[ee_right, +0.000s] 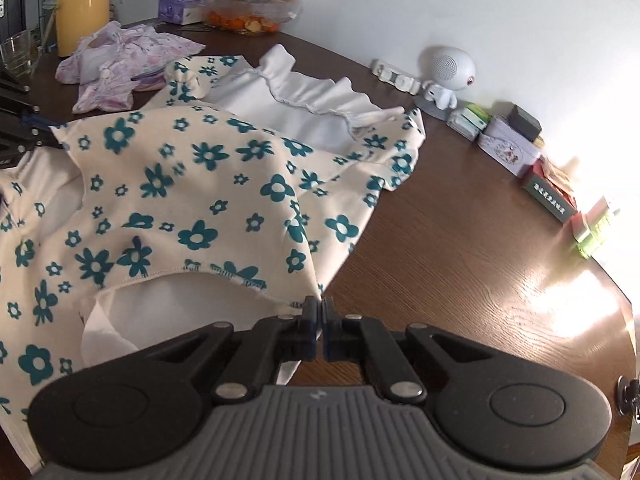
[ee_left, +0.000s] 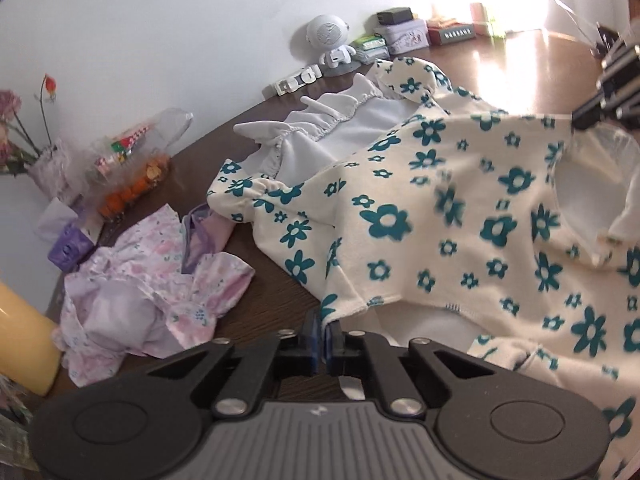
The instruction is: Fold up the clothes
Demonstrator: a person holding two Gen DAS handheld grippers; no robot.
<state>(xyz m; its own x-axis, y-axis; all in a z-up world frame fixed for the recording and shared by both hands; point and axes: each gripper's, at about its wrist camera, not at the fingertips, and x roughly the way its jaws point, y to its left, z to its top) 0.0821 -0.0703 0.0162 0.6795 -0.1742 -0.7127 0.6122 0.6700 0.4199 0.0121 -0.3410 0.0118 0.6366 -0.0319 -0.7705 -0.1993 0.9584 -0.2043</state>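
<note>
Cream floral garment (ee_left: 460,208), hem lifted above brown surface (ee_right: 460,240); left gripper (ee_left: 323,344) and right gripper (ee_right: 322,330) fingers each closed on a hem corner. Advice: carry both corners level toward the white ruffled collar (tension even), avoiding lilac garment (ee_left: 152,280).

- You're working in a home, at a dark wood-grain table (ee_right: 460,240) pushed against a plain white wall (ee_left: 160,20).
- Along the wall sit household odds and ends: a small white robot-shaped speaker (ee_right: 446,76), decorated tins (ee_right: 508,150) and little boxes (ee_left: 456,32).
- At the far end you have dried flowers (ee_left: 12,120), a tissue box (ee_right: 178,10), a clear bag of snacks and oranges (ee_right: 248,8), and a yellow bottle (ee_right: 82,4).
- A crumpled lilac floral garment (ee_left: 152,292) and a cream flowered top (ee_left: 460,208) lie on the tabletop.
</note>
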